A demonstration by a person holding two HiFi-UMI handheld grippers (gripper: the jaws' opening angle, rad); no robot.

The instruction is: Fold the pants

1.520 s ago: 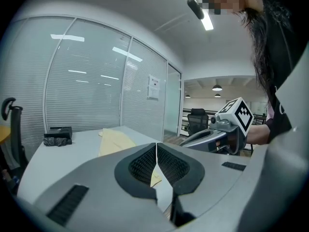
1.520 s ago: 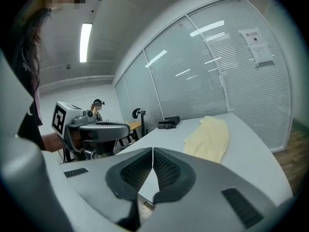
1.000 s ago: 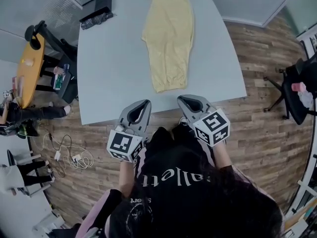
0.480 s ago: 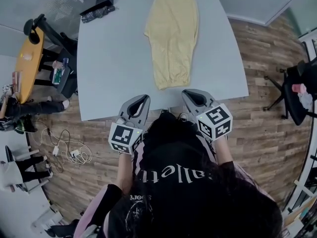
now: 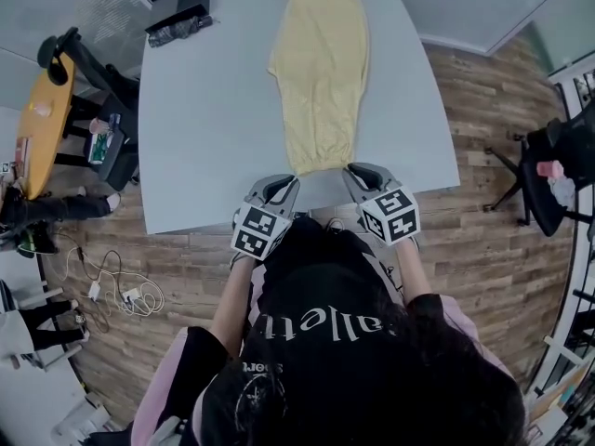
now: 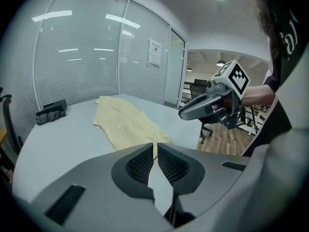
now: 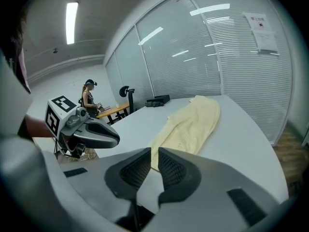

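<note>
"What room was there around the table (image 5: pixel 204 128)?"

"Its near edge ran right in front of the person, with both grippers over it. Left of the pants (image 5: pixel 321 63) a broad bare stretch reached the left edge, with a black bag (image 5: pixel 181 12) at the far left corner. To their right a narrower bare strip ran to the right edge. Beyond that was wood floor (image 5: pixel 483 221), with a chair (image 5: pixel 548 170) well apart."

"And the pants themselves?"

"They lay flat and lengthwise, leg ends toward the near edge and waist at the far end. The left gripper (image 5: pixel 286 182) stood just beside the leg ends on their left, the right gripper (image 5: pixel 358 169) just beside them on their right. I couldn't tell whether either touched the cloth."

"The jaws?"

"Both pairs were together, with nothing held."
</note>
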